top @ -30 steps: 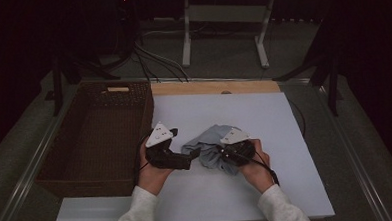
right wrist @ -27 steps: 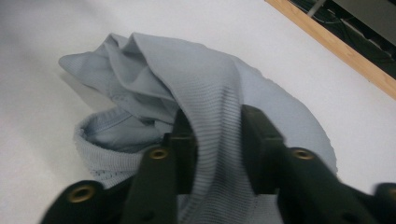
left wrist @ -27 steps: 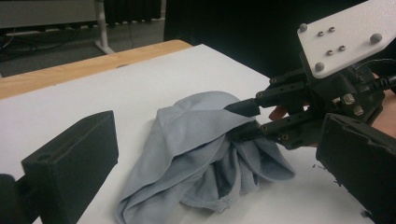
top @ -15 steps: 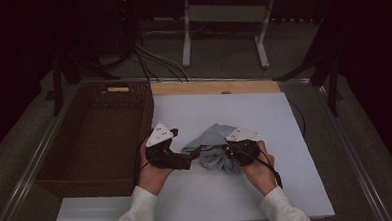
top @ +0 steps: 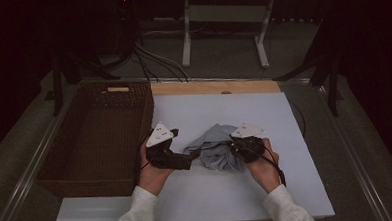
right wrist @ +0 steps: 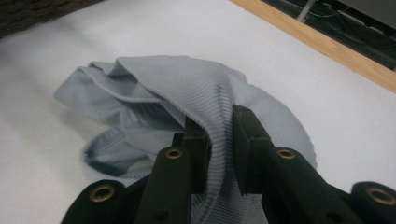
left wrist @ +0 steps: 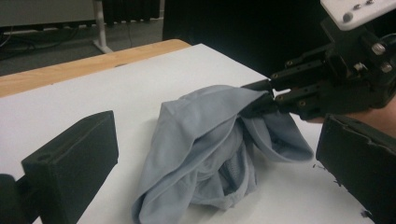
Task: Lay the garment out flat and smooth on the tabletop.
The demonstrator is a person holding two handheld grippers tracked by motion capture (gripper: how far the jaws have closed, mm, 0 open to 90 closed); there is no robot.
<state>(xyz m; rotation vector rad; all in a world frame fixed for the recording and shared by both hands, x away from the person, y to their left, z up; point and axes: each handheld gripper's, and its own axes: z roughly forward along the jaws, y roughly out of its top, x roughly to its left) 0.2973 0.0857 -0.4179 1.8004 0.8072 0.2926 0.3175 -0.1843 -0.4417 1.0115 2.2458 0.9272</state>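
Now the right gripper (right wrist: 218, 140) has the cloth (top: 216, 148), no question: its fingers (right wrist: 247, 140) have just been closing, and from its own camera a ribbed fold of the pale blue fabric is pinched tight between them. That same pinch shows from the left gripper view too, the right gripper (left wrist: 261, 100) biting the raised edge of the cloth (left wrist: 205, 149) and pulling it up into a little peak.

Over on the other side, the left gripper (left wrist: 215, 177) stands wide apart, one finger (left wrist: 70, 163) on each flank of the heap, nothing between the pads pressing on fabric. Released, waiting.

Where's the cloth? Crumpled near the middle of the white desk (top: 295, 136), between the two hands, its bulk lying on the surface and one edge lifted by the right grip. The wicker basket (top: 92, 140) sits well off to the person's left, just beside the left hand (top: 154, 167).

So this looks like the gathering step: one corner secured, the second not yet taken. My read is that the next move calls for the left gripper to ease forward, find a free edge or hem on its side of the heap and clench on a single layer, not the whole bundle, so the cloth can be lifted or spread between both hands.
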